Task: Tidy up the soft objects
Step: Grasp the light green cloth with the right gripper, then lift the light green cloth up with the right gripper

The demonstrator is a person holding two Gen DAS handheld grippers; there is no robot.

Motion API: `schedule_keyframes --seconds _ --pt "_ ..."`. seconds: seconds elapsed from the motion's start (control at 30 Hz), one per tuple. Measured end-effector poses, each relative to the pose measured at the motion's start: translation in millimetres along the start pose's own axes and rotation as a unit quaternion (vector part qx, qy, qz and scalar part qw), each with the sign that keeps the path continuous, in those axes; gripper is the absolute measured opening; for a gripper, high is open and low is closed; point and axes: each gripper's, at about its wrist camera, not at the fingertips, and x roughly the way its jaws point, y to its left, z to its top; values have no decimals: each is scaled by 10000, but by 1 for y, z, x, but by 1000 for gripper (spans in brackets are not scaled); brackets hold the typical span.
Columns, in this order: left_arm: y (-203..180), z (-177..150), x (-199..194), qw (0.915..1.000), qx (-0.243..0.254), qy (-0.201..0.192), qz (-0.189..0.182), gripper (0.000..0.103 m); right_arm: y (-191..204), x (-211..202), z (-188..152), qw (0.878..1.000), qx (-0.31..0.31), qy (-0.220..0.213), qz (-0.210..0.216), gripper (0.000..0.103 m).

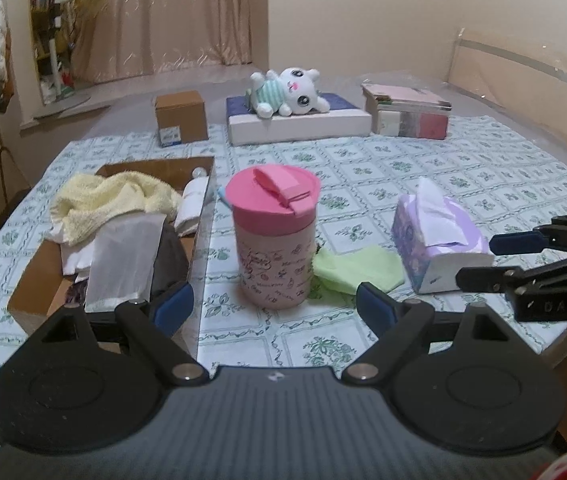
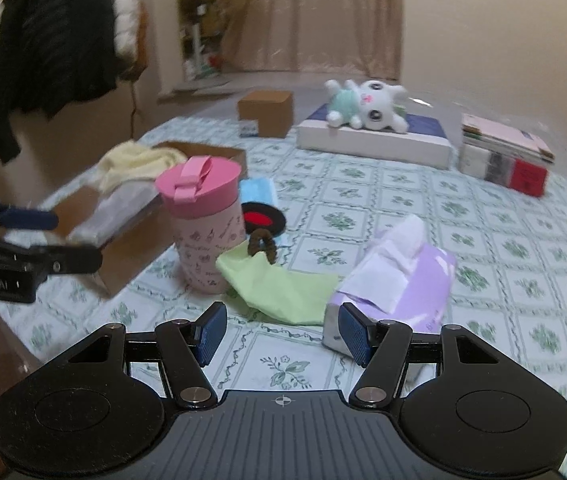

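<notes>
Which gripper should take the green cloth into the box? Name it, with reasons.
Right, probably. The right gripper is open with the green cloth just ahead between its fingers. The left gripper faces the pink cup, which partly blocks the cloth, though it sits nearer the cardboard box.

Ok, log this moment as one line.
left gripper: open, empty | right gripper: open, empty | light green cloth: on bed by pink-lidded cup | cardboard box: holds yellow towel

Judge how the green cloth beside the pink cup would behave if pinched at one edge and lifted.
The green cloth lies crumpled and thin, so it would probably droop limply. It looks light. A brown hair tie sits at its far edge and may slide off or drag along.
</notes>
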Motion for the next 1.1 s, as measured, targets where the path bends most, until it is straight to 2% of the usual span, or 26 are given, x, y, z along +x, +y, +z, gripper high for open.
schedule_keyframes --seconds 0.23,0.57,0.83,0.9,0.97,1.0,1.07,1.1 --pt "13 -1 19 9997 -236 107 -26 87 19 47 1 9959 -851 292 89 62" --pt "23 -2 49 9990 -397 213 -71 87 21 120 7 9869 -1430 727 148 62" --pt "28 -2 64 9975 -626 222 -233 87 25 160 5 9759 -1943 985 157 61" --pt "28 -3 67 9974 -627 240 -265 87 25 167 4 9743 -1989 1041 169 56" --pt "29 -4 69 9973 -633 261 -274 87 24 172 4 9737 -1986 1108 161 38" --pt "30 -4 71 9972 -643 269 -285 87 25 173 4 9732 -2007 1112 123 34" --pt "31 -4 72 9970 -662 271 -293 87 23 173 4 9734 -2016 1088 57 13" --pt "32 -4 72 9970 -666 264 -300 87 22 173 5 9744 -1983 1063 38 8"
